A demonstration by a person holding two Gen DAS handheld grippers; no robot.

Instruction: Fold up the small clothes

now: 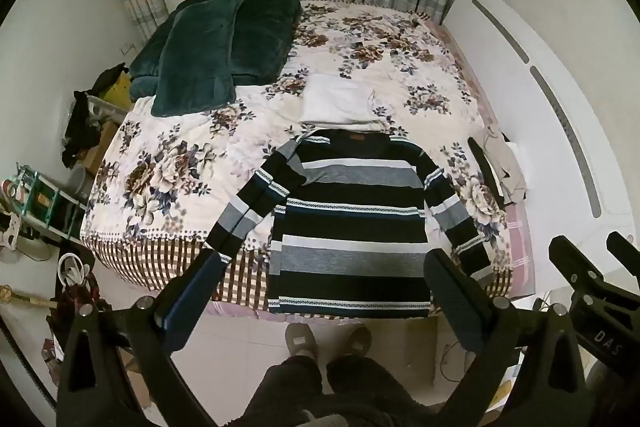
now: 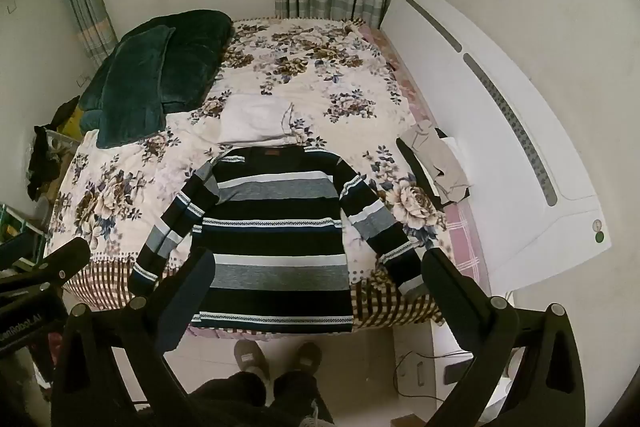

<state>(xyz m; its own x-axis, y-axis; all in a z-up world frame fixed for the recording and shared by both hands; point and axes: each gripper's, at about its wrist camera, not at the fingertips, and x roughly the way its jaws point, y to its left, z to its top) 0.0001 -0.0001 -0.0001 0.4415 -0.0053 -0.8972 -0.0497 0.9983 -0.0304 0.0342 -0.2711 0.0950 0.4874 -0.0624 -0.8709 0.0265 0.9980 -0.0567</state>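
A long-sleeved sweater (image 1: 352, 211) (image 2: 276, 227) striped in black, grey and white lies flat on the bed, collar away from me, hem at the near edge, both sleeves spread out to the sides. A folded white garment (image 1: 338, 103) (image 2: 256, 119) rests just beyond the collar. My left gripper (image 1: 324, 267) hangs open above the near edge, its fingers either side of the hem, touching nothing. My right gripper (image 2: 320, 267) is also open, well above the hem, empty. The right gripper (image 1: 592, 267) shows at the right of the left wrist view.
The bed carries a floral cover (image 1: 180, 163) (image 2: 320, 75), with a dark green blanket (image 1: 224, 43) (image 2: 160, 71) at the far left. Beige clothes (image 1: 504, 163) (image 2: 440, 163) lie by the white headboard (image 2: 500, 131). The person's slippered feet (image 1: 324, 341) stand on the tiled floor. Clutter lines the left wall.
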